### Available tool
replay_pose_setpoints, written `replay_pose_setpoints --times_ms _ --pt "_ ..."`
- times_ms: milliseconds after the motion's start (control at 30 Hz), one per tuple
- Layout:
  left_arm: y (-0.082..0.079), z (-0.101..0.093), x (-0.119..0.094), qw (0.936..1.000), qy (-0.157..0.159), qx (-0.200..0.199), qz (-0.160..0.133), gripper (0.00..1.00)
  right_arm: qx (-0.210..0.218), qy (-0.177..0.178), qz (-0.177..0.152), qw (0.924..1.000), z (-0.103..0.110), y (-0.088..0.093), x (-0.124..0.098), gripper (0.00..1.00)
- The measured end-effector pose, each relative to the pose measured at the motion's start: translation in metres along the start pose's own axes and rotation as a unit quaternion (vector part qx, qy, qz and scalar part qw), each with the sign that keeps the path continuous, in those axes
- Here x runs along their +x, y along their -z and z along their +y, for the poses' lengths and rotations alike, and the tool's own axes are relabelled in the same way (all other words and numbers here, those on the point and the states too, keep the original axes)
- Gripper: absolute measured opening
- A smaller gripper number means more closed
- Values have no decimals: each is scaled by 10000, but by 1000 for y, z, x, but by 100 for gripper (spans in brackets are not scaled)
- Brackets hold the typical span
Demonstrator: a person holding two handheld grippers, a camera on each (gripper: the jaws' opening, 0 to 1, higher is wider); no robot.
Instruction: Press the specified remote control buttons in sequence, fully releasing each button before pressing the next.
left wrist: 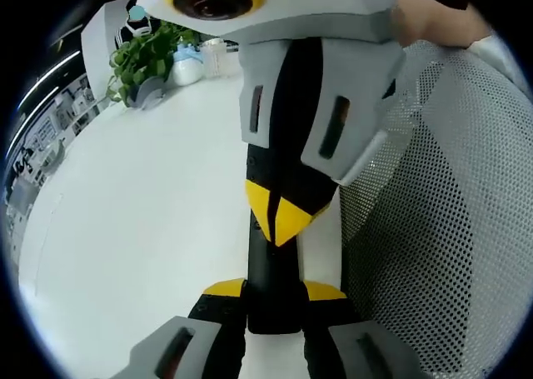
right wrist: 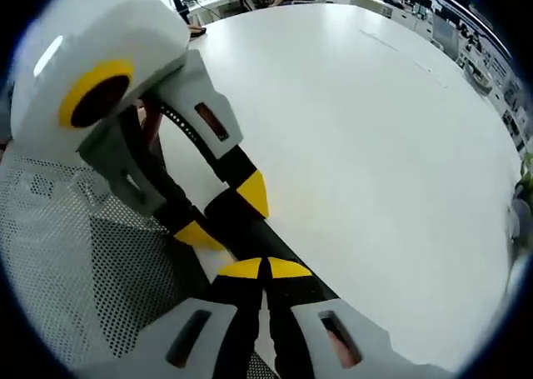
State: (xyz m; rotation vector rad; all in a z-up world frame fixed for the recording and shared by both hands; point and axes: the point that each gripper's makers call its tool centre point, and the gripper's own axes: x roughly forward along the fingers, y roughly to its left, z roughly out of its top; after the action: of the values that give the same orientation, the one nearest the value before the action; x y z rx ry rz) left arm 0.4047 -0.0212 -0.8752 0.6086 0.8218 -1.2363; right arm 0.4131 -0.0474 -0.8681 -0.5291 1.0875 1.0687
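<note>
The long, slim black remote control (left wrist: 272,291) lies on the white round tabletop (left wrist: 141,229) beside a white perforated mesh chair back (left wrist: 450,229), and both claws meet along it. In the left gripper view, the left gripper (left wrist: 273,300) has its yellow-tipped jaws set around the remote's near end, apparently clamping it, with the remote's long axis running straight away from the camera. From the far side, the right gripper (left wrist: 279,216) descends with its yellow tips pinched together, holding nothing and pointing down onto the remote's upper face. In the right gripper view, the closed tips (right wrist: 265,269) sit directly over the black body (right wrist: 237,221). No buttons can be made out. A leafy green potted plant (left wrist: 150,58) stands far off.
</note>
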Motion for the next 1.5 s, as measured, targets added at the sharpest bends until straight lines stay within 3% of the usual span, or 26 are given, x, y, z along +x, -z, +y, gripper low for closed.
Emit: replay_pose_setpoints --times_ms 500,700,967,1500 --pt "7 0 -5 9999 9 -123 -62 24 55 -135 -117 9998 0 -1 0 0" --pt "7 0 -5 9999 4 -107 -56 24 419 -273 -112 9987 -1 -1 -1 0" --pt "7 0 -5 10000 -2 -42 3 24 77 -269 -163 9995 4 -7 -1 0" --pt "7 -1 -5 10000 -3 -6 28 24 -154 -320 -172 9992 9 -9 4 0"
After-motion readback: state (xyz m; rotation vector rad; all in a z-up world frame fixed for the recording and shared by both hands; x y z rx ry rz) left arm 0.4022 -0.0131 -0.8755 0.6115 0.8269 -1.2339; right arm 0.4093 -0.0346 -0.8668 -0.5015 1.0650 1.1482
